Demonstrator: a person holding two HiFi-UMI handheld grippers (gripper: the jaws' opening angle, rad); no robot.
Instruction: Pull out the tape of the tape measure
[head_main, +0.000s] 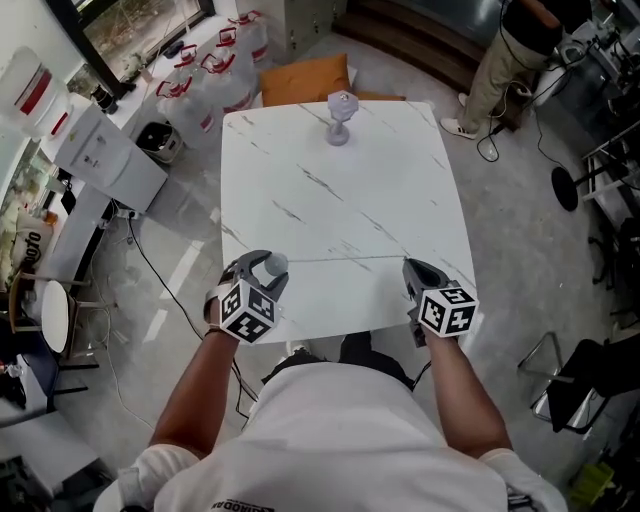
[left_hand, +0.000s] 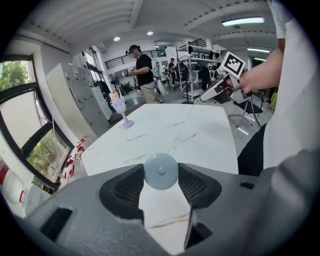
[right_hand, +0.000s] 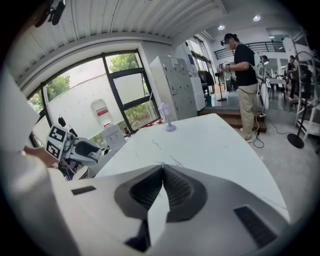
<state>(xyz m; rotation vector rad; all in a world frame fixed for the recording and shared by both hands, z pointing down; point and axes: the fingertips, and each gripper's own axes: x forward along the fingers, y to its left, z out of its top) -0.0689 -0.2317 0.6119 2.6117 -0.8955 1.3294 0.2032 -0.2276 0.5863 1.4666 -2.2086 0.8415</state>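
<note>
Tape measure (left_hand: 160, 171), a small round pale-blue case, sits clamped across its rim in the left gripper (head_main: 263, 268) above the table's (head_main: 330, 190) near edge. Its thin tape (head_main: 345, 259) runs to the right gripper (head_main: 409, 266), whose jaws are pinched together on the tape's end. Judged light, smooth and liable to slip, with a limp tape best held at the tip; there is open room on both sides, and the lilac goblet (head_main: 340, 118) stands well apart.
</note>
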